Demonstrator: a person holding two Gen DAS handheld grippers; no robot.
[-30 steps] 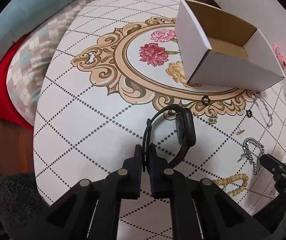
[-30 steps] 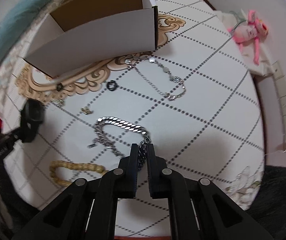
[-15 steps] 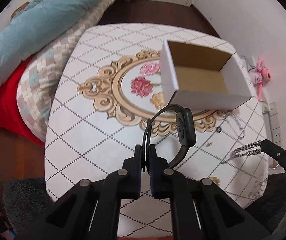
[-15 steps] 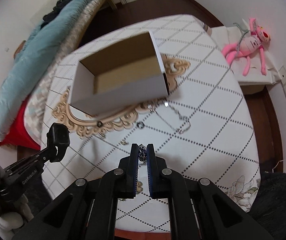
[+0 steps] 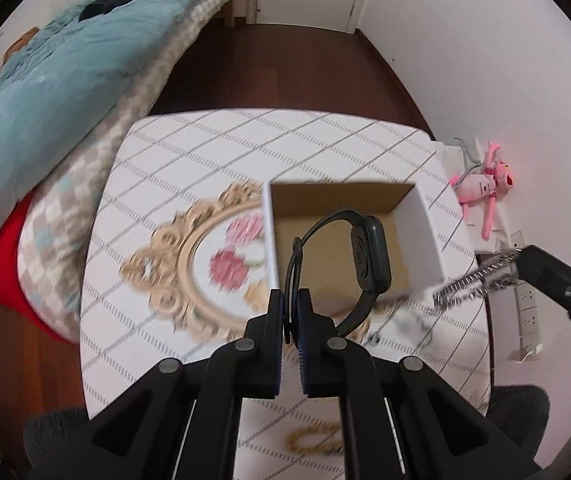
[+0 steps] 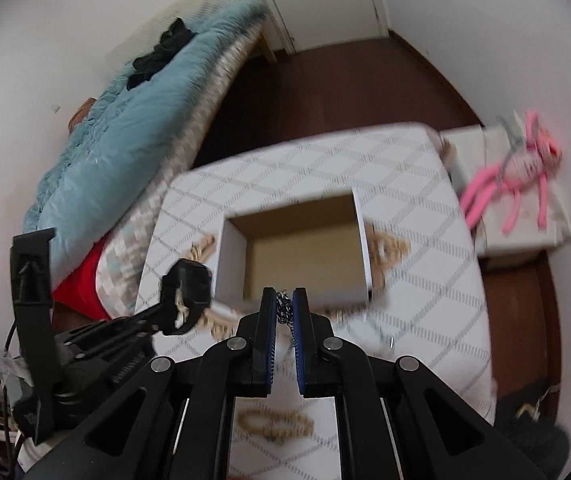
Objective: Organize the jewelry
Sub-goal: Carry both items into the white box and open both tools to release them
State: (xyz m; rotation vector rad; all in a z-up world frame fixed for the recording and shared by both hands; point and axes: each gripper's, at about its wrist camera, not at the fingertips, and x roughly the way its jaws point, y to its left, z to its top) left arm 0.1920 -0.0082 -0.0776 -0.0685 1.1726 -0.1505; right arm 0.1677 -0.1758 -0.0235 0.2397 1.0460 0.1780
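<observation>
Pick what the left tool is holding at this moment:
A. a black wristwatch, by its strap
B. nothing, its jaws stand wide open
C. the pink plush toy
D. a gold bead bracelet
A. In the left wrist view the left tool is shut on the strap of the black wristwatch, which hangs in front of the open cardboard box.

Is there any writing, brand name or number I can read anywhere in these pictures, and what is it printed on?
None can be read.
Right gripper body, seen from the left wrist view: small pale markings, too blurred.
Watch back: faint embossed marks, illegible.
Cardboard box, table, pink plush toy: no lettering visible.
</observation>
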